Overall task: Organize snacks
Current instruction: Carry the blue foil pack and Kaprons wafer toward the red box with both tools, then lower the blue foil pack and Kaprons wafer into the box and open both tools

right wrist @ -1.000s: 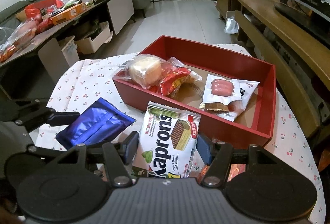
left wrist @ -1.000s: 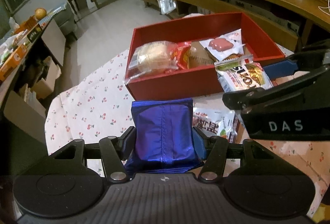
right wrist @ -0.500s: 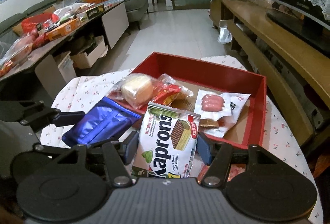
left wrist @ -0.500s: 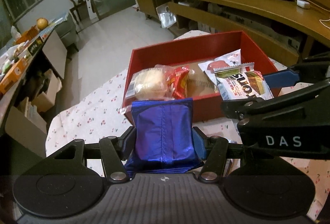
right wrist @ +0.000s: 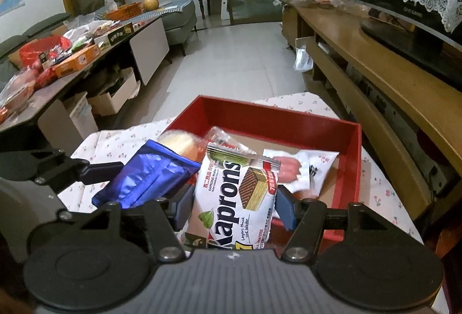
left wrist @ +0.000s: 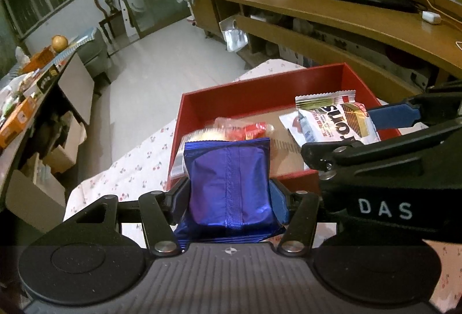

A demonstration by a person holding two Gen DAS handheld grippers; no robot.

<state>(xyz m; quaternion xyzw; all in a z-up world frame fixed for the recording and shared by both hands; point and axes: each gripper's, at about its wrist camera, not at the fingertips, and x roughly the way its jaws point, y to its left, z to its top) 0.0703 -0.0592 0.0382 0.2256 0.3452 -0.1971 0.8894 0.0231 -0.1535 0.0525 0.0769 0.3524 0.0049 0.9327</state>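
**A:** Start on the left. What was the left gripper (left wrist: 229, 195) doing?

**B:** It was pinching the blue foil packet (left wrist: 228, 184) from both sides, low on the pack, holding it upright in the air at the near-left corner of the red box (left wrist: 260, 91). My guess is that the packet was light and puffy, with slick foil, so a grip across the lower body beside the centre seam looked sensible. A harder squeeze could crush what was inside.

**B:** Behind it, in the left of the box, lay a clear-wrapped bun (left wrist: 202, 136) and a red-printed wrapper (left wrist: 251, 130), both blurred.

**A:** And further right?

**B:** The right gripper (right wrist: 231, 208) was clamped on the Kaprons wafer pack (right wrist: 241, 192), also by its lower half, held over the near wall of the box. I judged it light, with a crinkly wrapper and brittle wafers, so a gentle pinch on the flat faces suited it. Beyond it, a white pack showing a pink sausage (right wrist: 291, 169) lay on the box floor toward the right.

**A:** What differed from a second before?

**B:** Both packets had been carried forward. Earlier they hung short of the box, over the cherry-print cloth (left wrist: 135, 166); by this moment they overlapped the box's near edge, and the box sat lower and closer in both views. Neither grip had changed, and nothing had been released.
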